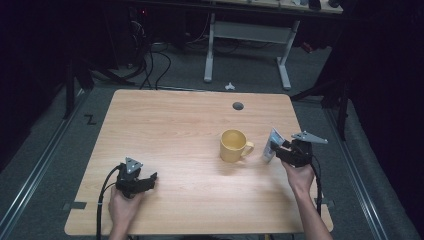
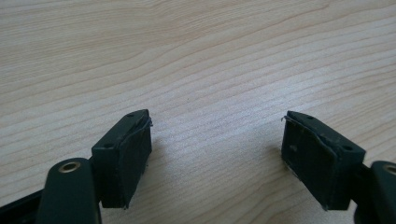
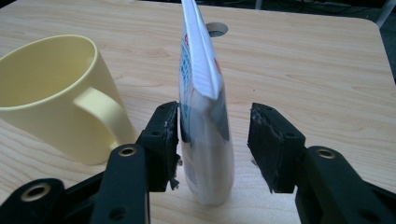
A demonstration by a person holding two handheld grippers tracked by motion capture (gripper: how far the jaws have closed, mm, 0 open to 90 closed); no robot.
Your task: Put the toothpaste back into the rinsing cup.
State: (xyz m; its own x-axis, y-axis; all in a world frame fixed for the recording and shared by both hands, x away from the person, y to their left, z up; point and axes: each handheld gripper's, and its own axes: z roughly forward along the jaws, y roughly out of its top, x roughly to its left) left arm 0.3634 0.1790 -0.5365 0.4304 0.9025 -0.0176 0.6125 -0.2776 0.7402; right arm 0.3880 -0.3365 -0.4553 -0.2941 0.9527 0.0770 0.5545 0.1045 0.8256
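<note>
The right gripper (image 3: 212,149) straddles an upright white tube (image 3: 203,116) with its fingers spread, unclenched. At the tube's 9 o'clock stands the yellow mug (image 3: 56,93); a skewed closing could topple the tube. The left gripper (image 2: 217,158) rests released on the counter (image 2: 196,56).

**Right side crowded, left side open**

The mug (image 1: 234,145) and the upright tube (image 1: 270,145) stand close together at 3 o'clock of the worktop (image 1: 165,130), with a narrow gap between them. From 9 to 12 o'clock the wood lies bare, giving free passage.
</note>
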